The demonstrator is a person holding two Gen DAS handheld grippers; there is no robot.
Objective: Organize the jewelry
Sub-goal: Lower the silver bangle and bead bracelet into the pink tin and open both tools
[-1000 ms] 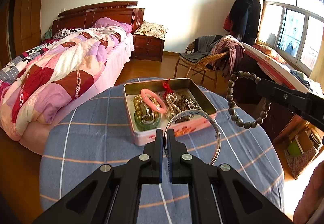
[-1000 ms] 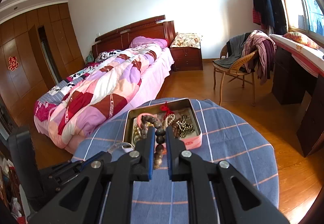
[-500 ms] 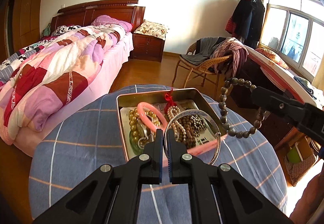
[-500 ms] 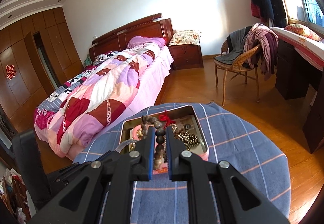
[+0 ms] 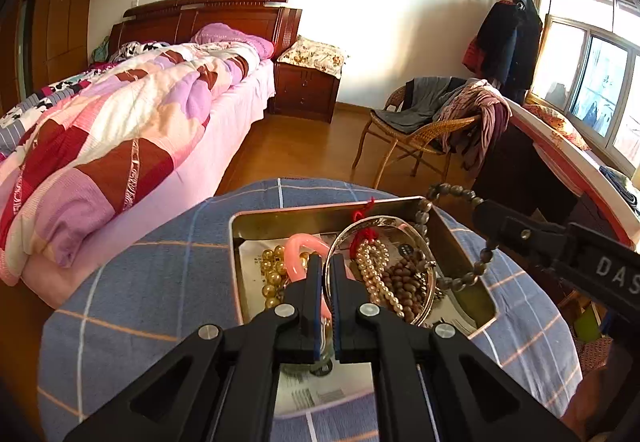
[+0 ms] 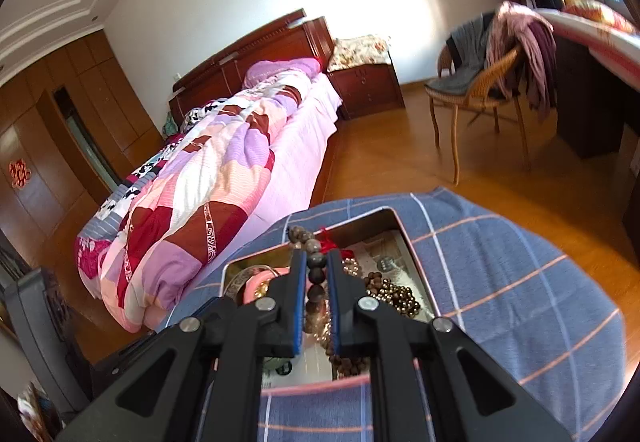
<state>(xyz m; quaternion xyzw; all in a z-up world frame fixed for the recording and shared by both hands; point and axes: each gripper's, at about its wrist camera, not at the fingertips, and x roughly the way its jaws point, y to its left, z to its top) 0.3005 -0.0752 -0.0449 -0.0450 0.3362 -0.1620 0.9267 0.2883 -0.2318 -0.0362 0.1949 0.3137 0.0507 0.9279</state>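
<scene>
Landmark: tin box (image 5: pixel 460 238) on the blue checked tablecloth (image 5: pixel 152 282); every place below is relative to it.
Left of tin: bare cloth, no loose jewelry in sight there.
Inside tin, left part: gold bead string (image 5: pixel 272 274) and pink bangle (image 5: pixel 298 248) already lie in it.
Your left gripper (image 5: pixel 327 262): clenched on the rim of the silver bangle (image 5: pixel 430 262); the hoop hangs over the middle of the tin, above the pearl strand (image 5: pixel 374 266) and brown beads (image 5: pixel 404 278).
Inside tin, right part: small brown beads piled against the right wall.
Your right gripper (image 6: pixel 317 262): clamped on the dark bead bracelet (image 6: pixel 316 276); from the left camera its loop dangles over the tin's right rim, partly outside.
Done so far: most pieces look stowed in the tin.
Left to do: looks like both held pieces need lowering and letting go; neither rests in the tin yet.
Watch: bracelet loop straddles the rim and could drape outside.
Right of tin: bare cloth only.
</scene>
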